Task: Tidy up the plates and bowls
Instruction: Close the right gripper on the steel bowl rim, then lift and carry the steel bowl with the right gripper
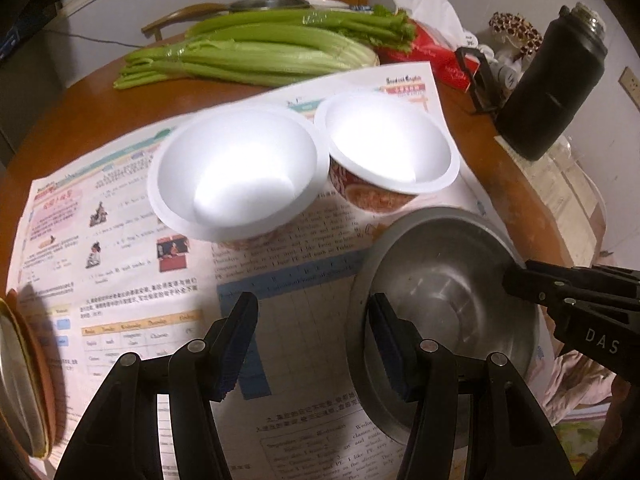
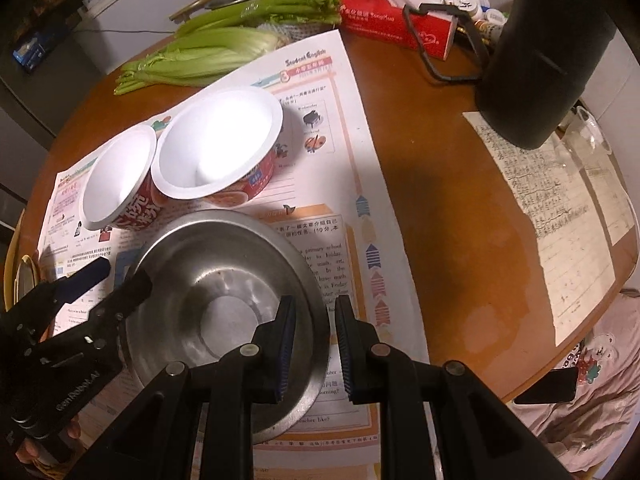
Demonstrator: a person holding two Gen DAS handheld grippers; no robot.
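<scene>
A steel bowl sits low over the newspaper at the near side. My right gripper is shut on its right rim, one finger inside and one outside. At the bowl's left rim my left gripper stands open. Its right finger is at the rim and its left finger hangs over the paper. Two empty paper noodle bowls, white inside, stand side by side just beyond: one on the left, one on the right.
Celery lies at the back of the round wooden table. A red tissue box and a tall black flask stand at the back right. A handwritten sheet lies right. A metal plate's edge shows far left.
</scene>
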